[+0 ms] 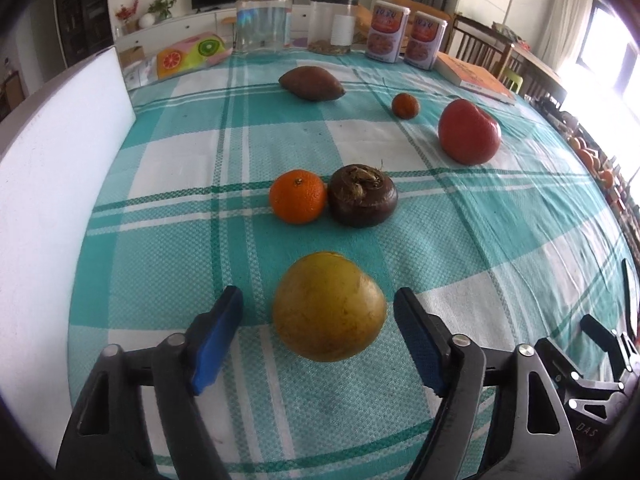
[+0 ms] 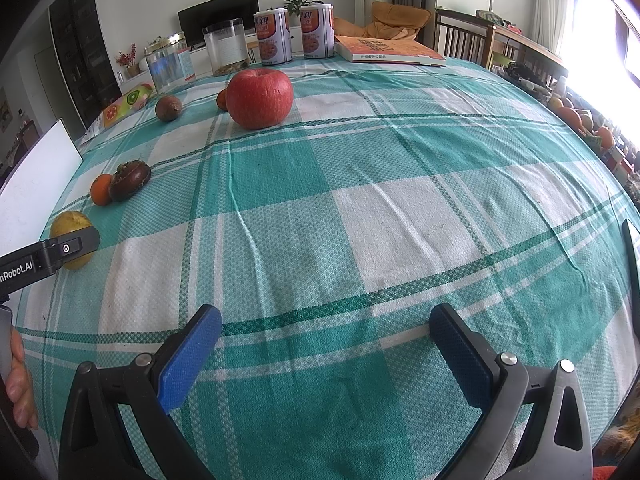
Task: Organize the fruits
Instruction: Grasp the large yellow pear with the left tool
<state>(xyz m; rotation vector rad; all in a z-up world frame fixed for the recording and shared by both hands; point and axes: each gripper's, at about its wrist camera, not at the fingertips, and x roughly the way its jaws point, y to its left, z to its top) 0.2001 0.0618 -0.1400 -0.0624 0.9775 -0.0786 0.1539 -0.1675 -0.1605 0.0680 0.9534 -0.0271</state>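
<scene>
- Fruits lie spread out on the worktop, which has a green and white checked cloth (image 1: 500,240) over it.
- A big round yellow fruit (image 1: 329,306) sits near the front edge of the worktop, toward the left side.
- The left hand-held gripper (image 1: 318,306) has its two blue pads wide apart, one on each side of the yellow fruit. The pads do not touch it, and it holds nothing.
- Just behind the yellow fruit, a small round orange (image 1: 298,196) touches a dark brown round fruit with a dry top (image 1: 363,195).
- A big red apple (image 1: 469,132) stands further back, toward the middle of the worktop.
- A tiny orange fruit (image 1: 405,106) sits just behind the apple.
- A long brown sweet potato (image 1: 312,84) lies near the far edge, on the left.
- Along the far edge stand a clear jar with a gold lid (image 1: 264,20), a clear jar with a dark lid (image 1: 334,24) and two white tins with orange labels (image 1: 406,36).
- An orange book (image 1: 474,76) lies at the far right corner.
- A flat packet with fruit pictures (image 1: 194,54) lies at the far left corner.
- A white board (image 1: 56,184) stands along the left edge.
- The right hand-held gripper (image 2: 326,338) is over the bare cloth near the front edge. Its blue pads are wide apart and it holds nothing.
</scene>
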